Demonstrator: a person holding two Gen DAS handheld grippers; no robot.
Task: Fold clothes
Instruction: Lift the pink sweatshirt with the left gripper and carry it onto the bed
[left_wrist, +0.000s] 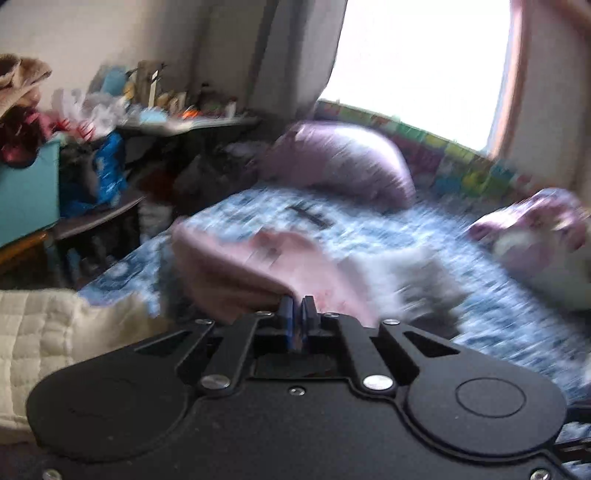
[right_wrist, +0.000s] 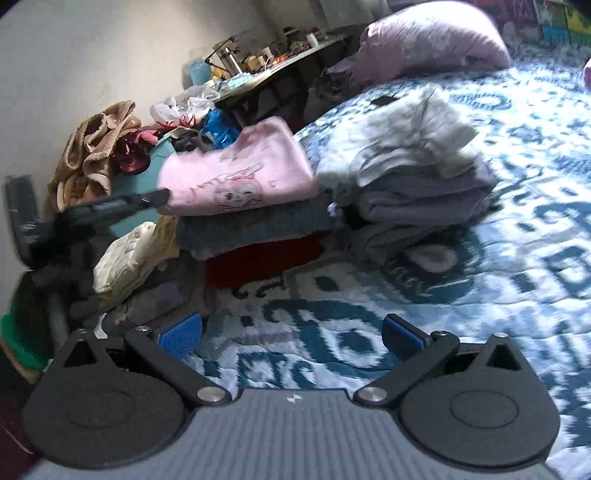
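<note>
Blue pads of the left claw (left_wrist: 296, 308) were pinched tight on the near edge of a pink garment (left_wrist: 236, 266), whose folded body ran away from the claw over the blue-patterned bed (left_wrist: 498, 314). From the right wrist view, the same pink garment (right_wrist: 236, 173), printed with a cartoon rabbit, lay flat with its long axis roughly left to right on top of a stack of folded clothes (right_wrist: 255, 229), and the left claw (right_wrist: 155, 197) met it at its left end. Just right of that stack sat a second pile topped with white and grey pieces (right_wrist: 410, 158), the two piles touching or nearly so. The right claw (right_wrist: 291, 334) hung over bare bedspread in front of the stack, fingers spread wide and holding nothing, well short of the garment. Only the left hand was at the pink piece, so setting it square on the stack and letting go looked to be its job alone. The left wrist view was badly blurred, and finer detail of the grip could not be read.
</note>
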